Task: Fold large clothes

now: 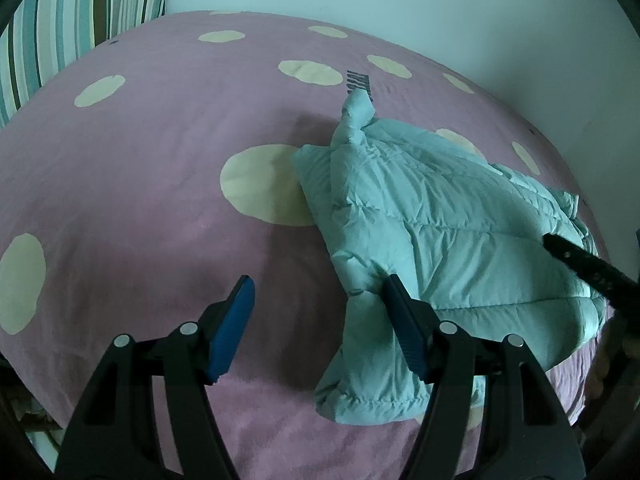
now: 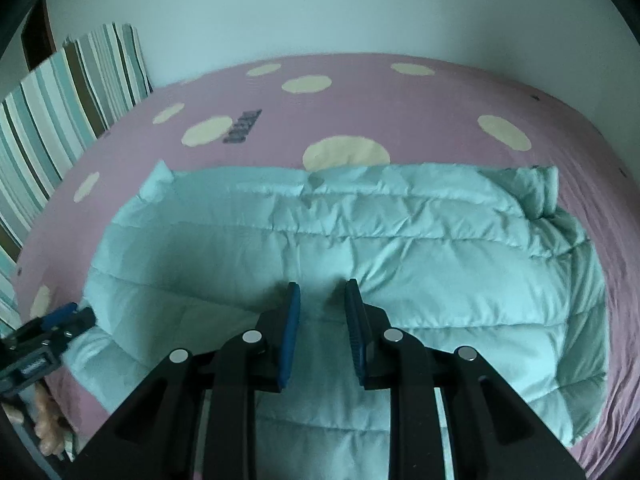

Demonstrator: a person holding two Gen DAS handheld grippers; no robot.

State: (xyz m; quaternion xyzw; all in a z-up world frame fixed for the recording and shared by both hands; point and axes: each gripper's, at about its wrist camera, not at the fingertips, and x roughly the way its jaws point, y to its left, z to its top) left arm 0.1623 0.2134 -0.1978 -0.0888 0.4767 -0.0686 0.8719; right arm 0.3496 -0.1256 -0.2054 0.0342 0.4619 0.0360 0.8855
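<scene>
Mint-green quilted puffer jacket (image 2: 360,248) lies flat-ish on the bed (image 1: 140,160), folded into a wide bundle, toward the bed's near edge and right side in the left wrist view. One sleeve or corner pokes up toward the far edge by a dark striped mark (image 1: 357,80) on the cover.

Left gripper (image 1: 320,284): jaws spread wide, nothing between the pads. Its right finger (image 1: 404,320) overlaps the jacket's near left end in the view; contact there cannot be told. Left finger sits over bare cover. The jacket's cuffed end hangs below and just right of the gap. Gripper points steeply down at the bed.

Right gripper (image 2: 322,292): jaws narrowed with a visible gap between the blue pads (image 2: 290,340); jacket fabric shows through the gap underneath, but no fold is pinched, so released, not grasping. It hovers over the jacket's near middle, tilted down. In the left wrist view one of its fingers enters as a dark bar from the right edge over the jacket. In the right wrist view the left gripper shows at the jacket's left end, near the bed's near-left corner.

Surface: pinkish-mauve bed cover with large cream dots (image 1: 260,184), lightly wrinkled. Striped pillow (image 2: 64,104) stands at the far-left corner. Plain pale wall (image 2: 320,12) runs behind the far edge. Light is dim, bluish. Small pale object at the lower left of the right wrist view, unclear what.
</scene>
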